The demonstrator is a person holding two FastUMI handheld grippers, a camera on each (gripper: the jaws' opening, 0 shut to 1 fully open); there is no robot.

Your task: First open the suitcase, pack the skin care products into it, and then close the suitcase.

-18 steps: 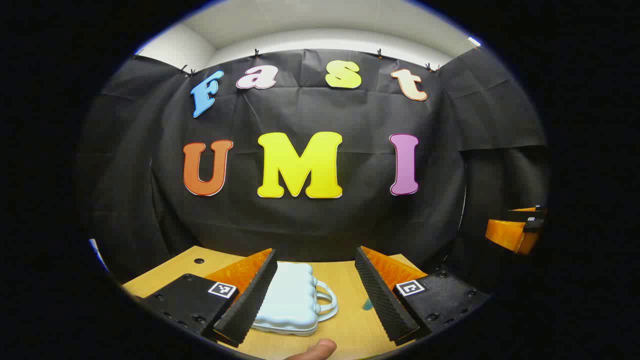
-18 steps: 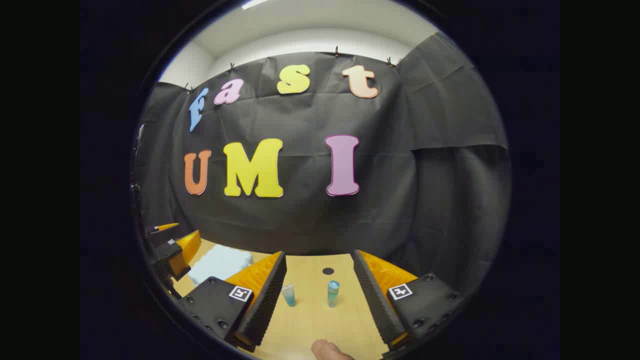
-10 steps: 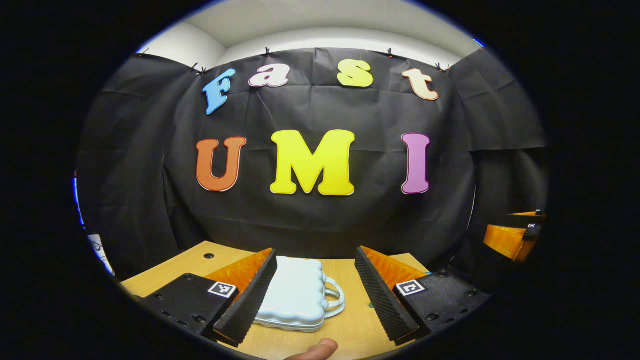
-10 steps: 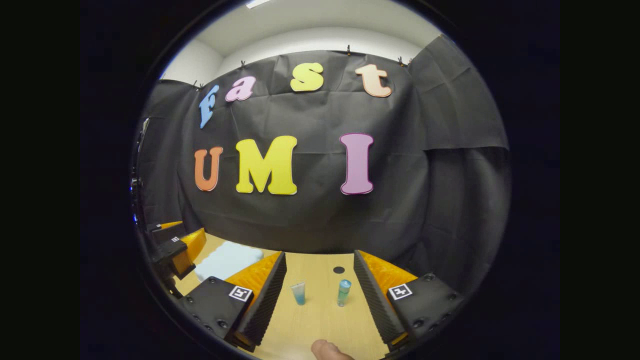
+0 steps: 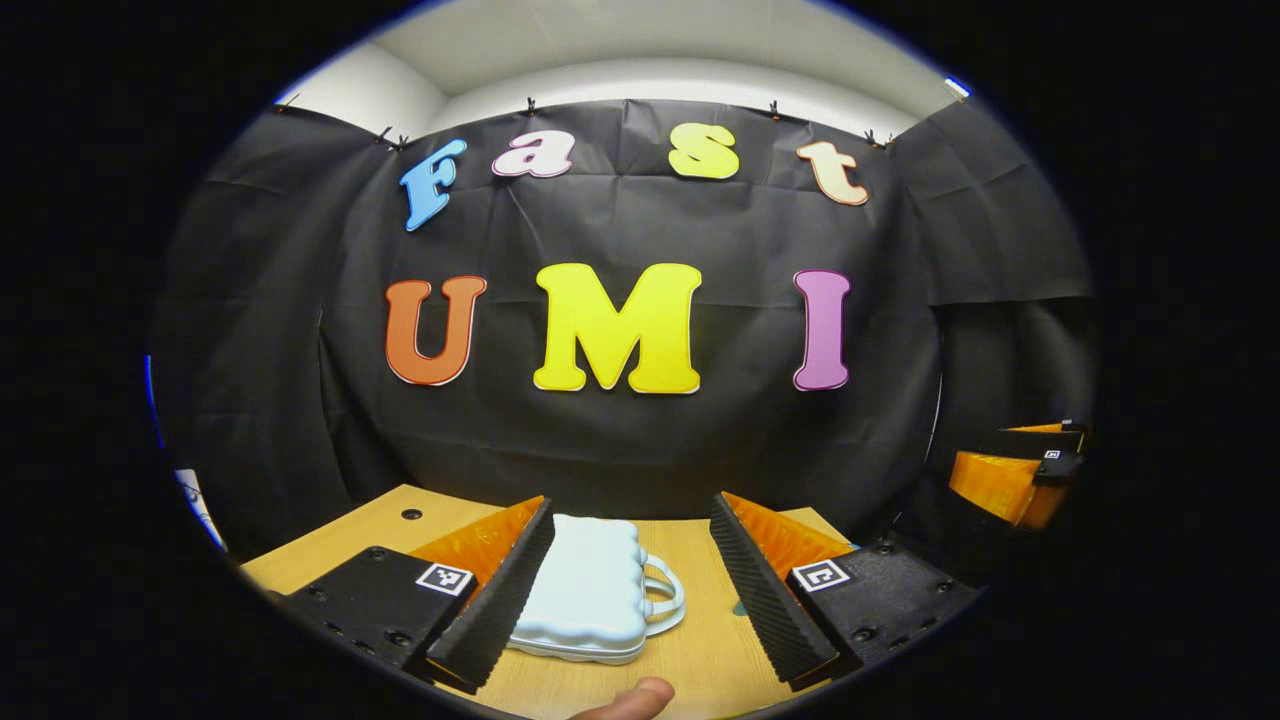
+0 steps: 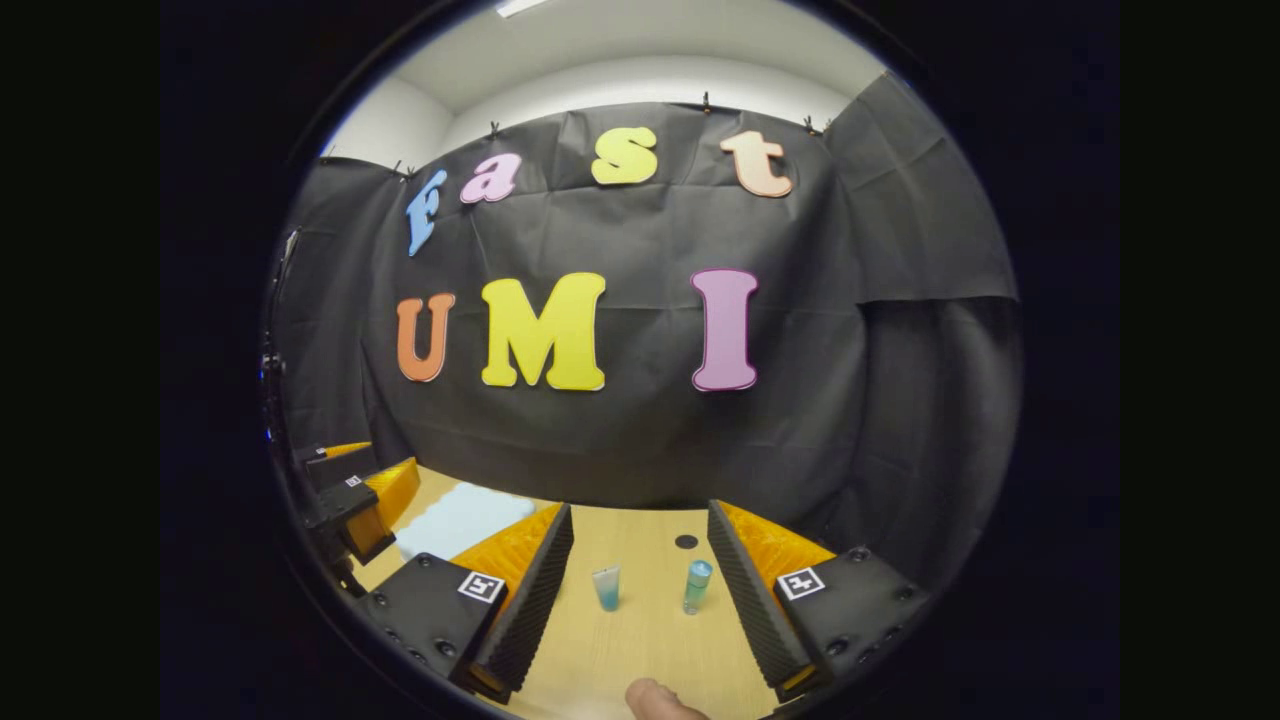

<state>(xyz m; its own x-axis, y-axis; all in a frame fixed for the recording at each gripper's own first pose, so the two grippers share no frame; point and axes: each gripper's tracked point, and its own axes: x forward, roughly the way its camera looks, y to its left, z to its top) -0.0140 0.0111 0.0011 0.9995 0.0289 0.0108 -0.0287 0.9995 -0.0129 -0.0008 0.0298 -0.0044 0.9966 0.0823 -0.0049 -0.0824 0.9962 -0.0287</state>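
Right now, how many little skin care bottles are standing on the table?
2. A small tube stands on the left and a bottle on its right, both upright on the table, apart. Others may be hidden.

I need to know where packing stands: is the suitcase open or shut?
Shut. The suitcase lies flat on the table, shells together, handle sticking out sideways.

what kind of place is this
Likely a staged recording booth, not a home: black cloth wall behind a bare wooden table, with only a closed pale blue suitcase and two small skincare containers laid out.
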